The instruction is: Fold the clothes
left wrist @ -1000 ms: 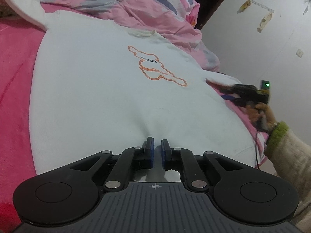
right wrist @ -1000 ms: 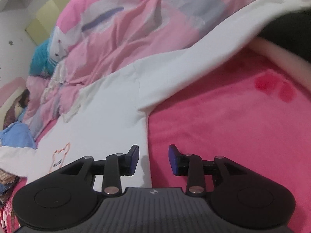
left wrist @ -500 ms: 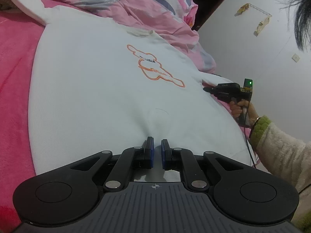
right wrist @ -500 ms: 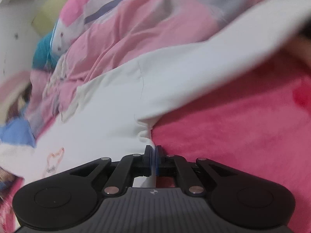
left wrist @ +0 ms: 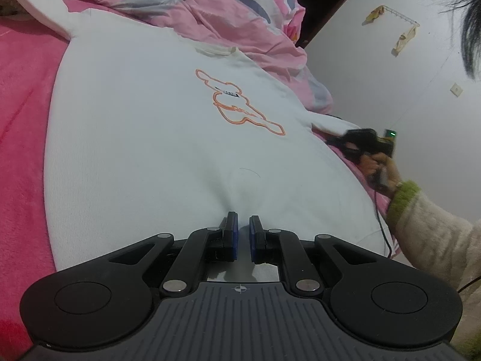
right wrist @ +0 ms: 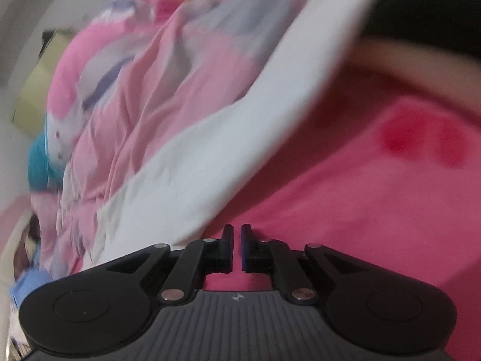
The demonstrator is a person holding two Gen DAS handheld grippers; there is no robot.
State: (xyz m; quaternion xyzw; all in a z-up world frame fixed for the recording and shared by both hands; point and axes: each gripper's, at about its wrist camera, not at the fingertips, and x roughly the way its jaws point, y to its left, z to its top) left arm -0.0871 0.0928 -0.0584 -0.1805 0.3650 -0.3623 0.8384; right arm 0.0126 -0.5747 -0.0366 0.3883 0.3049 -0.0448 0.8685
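- Your left gripper (left wrist: 243,234) has its fingers clenched on the hem of the white sweatshirt (left wrist: 144,126), and the cloth puckers into a crease right at the tips. The pinch looks shallow, so a quick pull could slip the hem out, or take only the top layer and leave the back one lying on the bed.
- The sweatshirt lies spread front-up on the pink blanket (left wrist: 21,114), with the orange bear outline (left wrist: 237,105) showing and both sleeves stretched out to the sides.
- Your right gripper (right wrist: 237,246) has its fingers drawn nearly together. From the left wrist view it sits by the sleeve (right wrist: 240,126) near the armpit, but the right wrist view is blurred and shows pink blanket, not white cloth, between the tips. I cannot tell whether it holds anything.
- If it does hold the sleeve edge, the grip is thin; pulling against the left side's anchor could drag the whole garment askew instead of folding it.
- The rumpled pink quilt (left wrist: 216,12) crowds the collar side and touches the neckline. A fold carried that way may snag on it or land on uneven ground.
- The dark cable (left wrist: 380,219) hanging from your right hand (left wrist: 378,168) trails beside the garment's edge and could catch under a folded sleeve.
- Something dark fills the right wrist view's upper corner beyond the cuff; it is too blurred to name.
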